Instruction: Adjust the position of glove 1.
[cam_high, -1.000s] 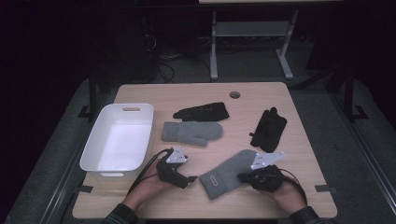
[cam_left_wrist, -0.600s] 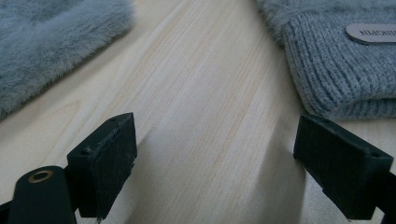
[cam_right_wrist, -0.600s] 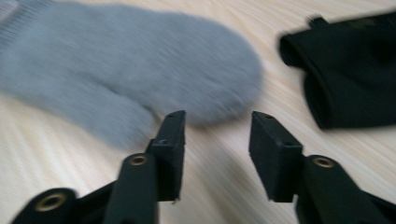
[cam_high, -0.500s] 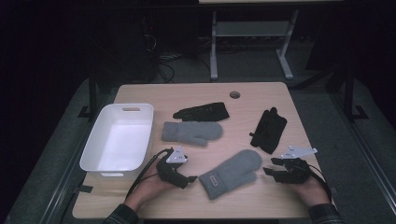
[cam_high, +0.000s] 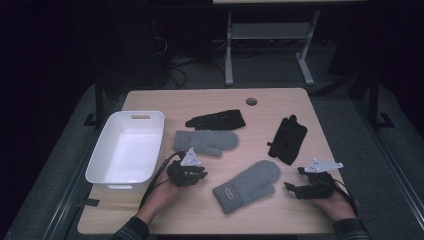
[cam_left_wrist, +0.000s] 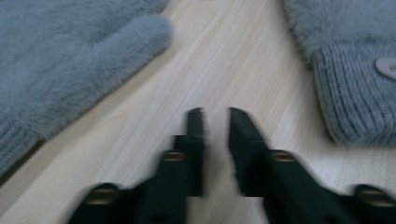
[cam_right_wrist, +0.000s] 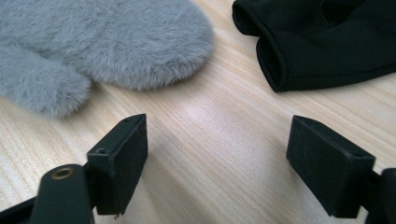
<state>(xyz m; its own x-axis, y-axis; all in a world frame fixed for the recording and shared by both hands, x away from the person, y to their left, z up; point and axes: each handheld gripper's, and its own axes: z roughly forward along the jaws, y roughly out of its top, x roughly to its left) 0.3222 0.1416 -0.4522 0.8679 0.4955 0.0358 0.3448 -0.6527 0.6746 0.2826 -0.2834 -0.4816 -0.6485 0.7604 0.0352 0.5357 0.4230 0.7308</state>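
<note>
The near grey mitten (cam_high: 247, 186) carries a small pale label on its ribbed cuff; the writing on it is too small to read. No other writing can be read.

The worktop (cam_high: 210, 100) is light wood with a fine grain and a round hole (cam_high: 251, 101) near its far edge. Around it the room is dark, with a grey floor and a pale metal frame (cam_high: 265, 45) behind.

The near grey mitten lies flat at the front middle, between the two grippers and touching neither. Its long axis runs diagonally: the cuff points to the near left, the rounded tip to the far right. The second grey mitten (cam_high: 206, 142) lies farther back, its long axis across the worktop. A black glove (cam_high: 216, 120) lies behind it, another black glove (cam_high: 287, 139) to the right, and a white tub (cam_high: 95, 170) stands at the left.

The left gripper (cam_high: 192, 173) has just closed its jaws; they are almost pressed together with nothing between them, over bare wood. The right gripper (cam_high: 296, 189) has just opened its jaws; they stand spread wide, empty, near the mitten's tip.
</note>
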